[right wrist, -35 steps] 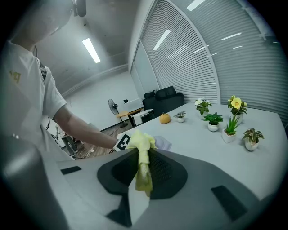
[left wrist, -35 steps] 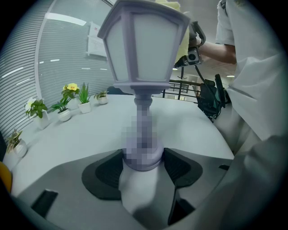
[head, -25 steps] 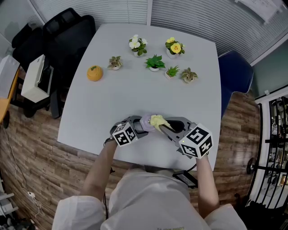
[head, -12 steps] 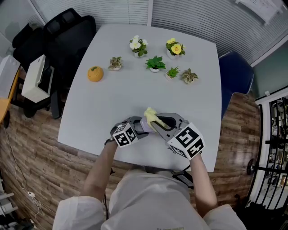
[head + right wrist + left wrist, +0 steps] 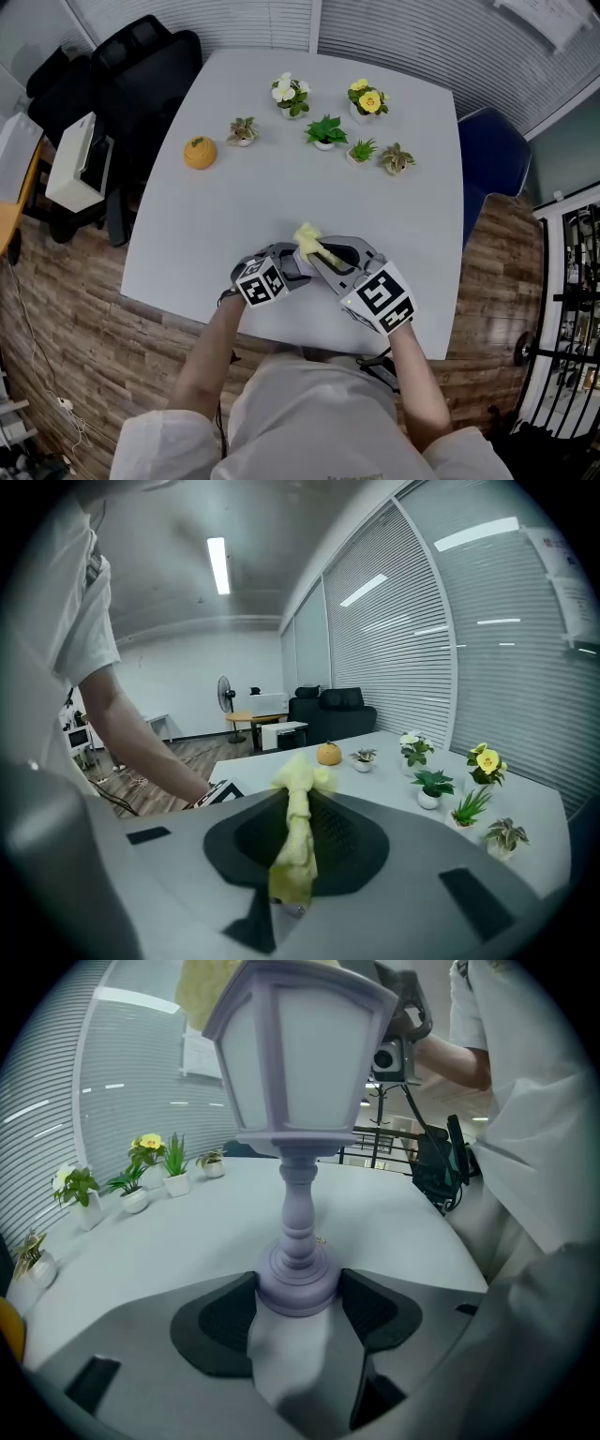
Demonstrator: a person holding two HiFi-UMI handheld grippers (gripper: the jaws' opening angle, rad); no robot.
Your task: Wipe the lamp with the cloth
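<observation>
- Head view: both hands meet over the 6 o'clock edge of the white table (image 5: 281, 187); the left tongs (image 5: 286, 265) and the right tongs (image 5: 323, 255) point toward each other
- Left gripper view: the left tongs (image 5: 298, 1309) are closed on the round base of a pale lilac lantern-shaped lamp (image 5: 298, 1101); a dark pad presses on each side of the base; the turned stem and white-paned lantern head stand straight out along the tongs
- Right gripper view: the right tongs (image 5: 296, 855) pinch a crumpled yellow cloth (image 5: 298, 789) narrowly between their pads; a tuft sticks out past the tips
- That tuft lies against the lantern's top, at 11 o'clock of the head in the left gripper view
- Five small potted plants (image 5: 324, 130) sit near the table's 12 o'clock edge; an orange pumpkin-shaped ornament (image 5: 199, 152) sits at 10 o'clock; all are well apart from the lamp
</observation>
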